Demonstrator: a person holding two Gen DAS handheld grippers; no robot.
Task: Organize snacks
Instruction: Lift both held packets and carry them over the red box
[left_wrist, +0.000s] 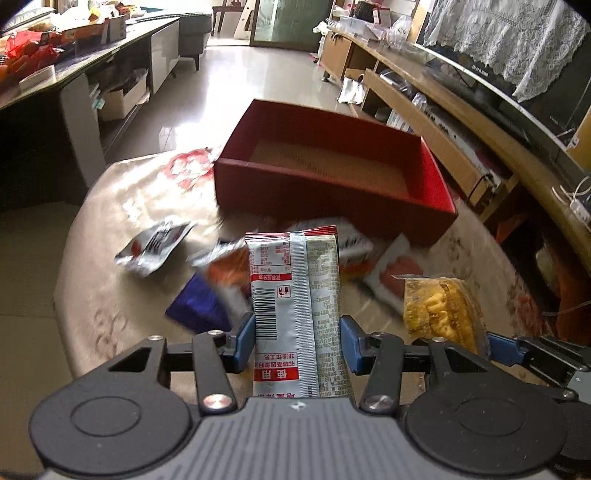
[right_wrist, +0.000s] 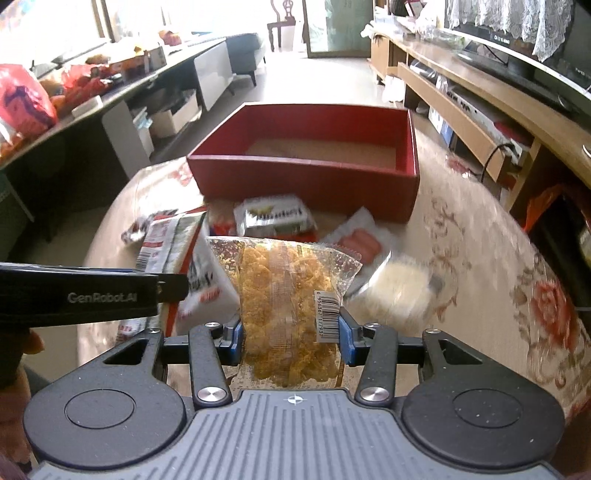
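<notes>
My left gripper (left_wrist: 297, 341) is shut on a silver snack packet (left_wrist: 295, 295) with red bands and a barcode, held above the table. My right gripper (right_wrist: 291, 338) is shut on a clear bag of yellow crunchy snack (right_wrist: 288, 295); that bag also shows at the right of the left wrist view (left_wrist: 439, 310). An empty red box (left_wrist: 332, 173) (right_wrist: 306, 158) stands open on the table beyond both. Loose snack packets lie between the grippers and the box: a silver one (left_wrist: 151, 251), a blue one (left_wrist: 199, 306), a sausage pack (right_wrist: 360, 242) and a silver-yellow pack (right_wrist: 275, 218).
The round table (right_wrist: 480, 258) has a floral cloth. A long dark counter (right_wrist: 110, 96) with bags runs along the left. A wooden TV cabinet (right_wrist: 461, 92) runs along the right. The left gripper's side (right_wrist: 85, 295) shows at the left of the right wrist view.
</notes>
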